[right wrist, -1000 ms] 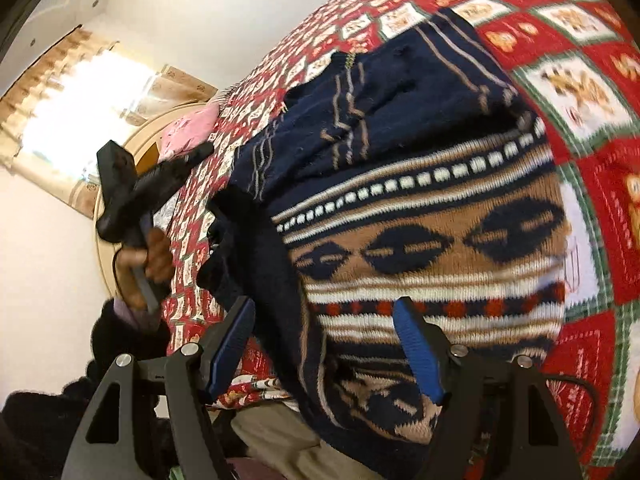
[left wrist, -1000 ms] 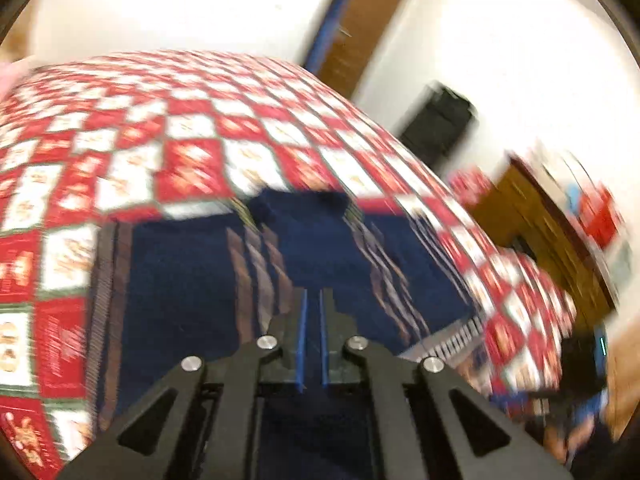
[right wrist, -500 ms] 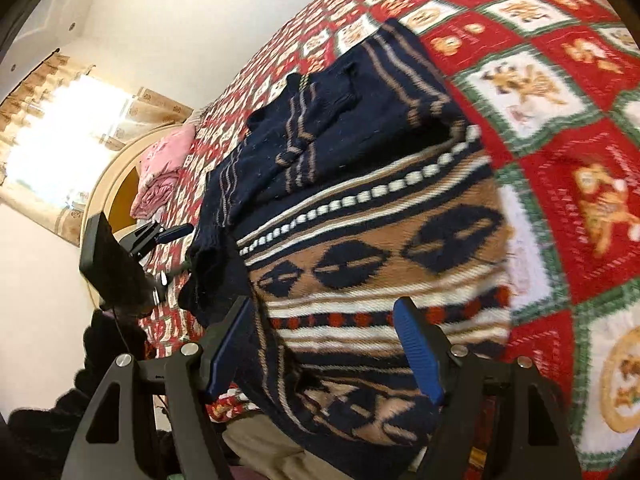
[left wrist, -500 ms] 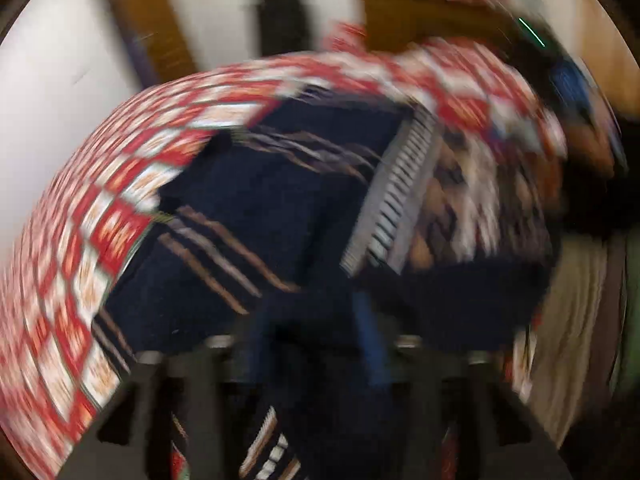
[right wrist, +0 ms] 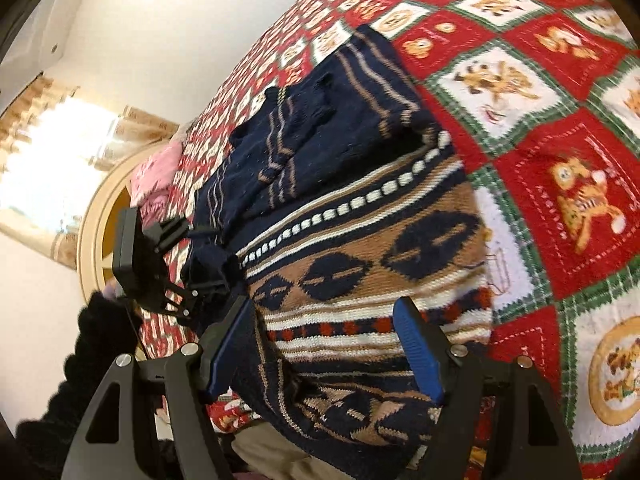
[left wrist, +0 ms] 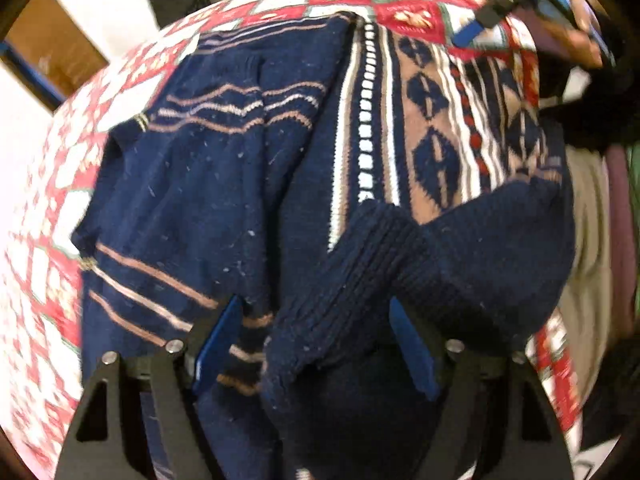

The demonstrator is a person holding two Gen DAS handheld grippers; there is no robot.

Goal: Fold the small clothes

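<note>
On the red, white and green patchwork quilt [right wrist: 520, 184], found the navy knitted sweater with tan, white and red patterned bands [right wrist: 360, 248] lying mostly flat, its patterned hem draped over the quilt's near edge. Held the left gripper [left wrist: 316, 348] spread wide, blue pads either side of the dark ribbed sleeve cuff [left wrist: 352, 280], clamping nothing. Held the right gripper [right wrist: 322, 350] likewise released, straddling the hem band without pinching it. Judged the left gripper the nearer to the cuff, which ran slantwise up and rightward from between its fingers across the sweater's body. Read the sweater's long axis as running from the hem at the quilt's edge toward the collar, deeper onto the quilt. Could not tell whether any pad touched the knit, nor where the other sleeve lay. Lost the cuff's end below the fingers, and the quilt's far side to blur.
</note>
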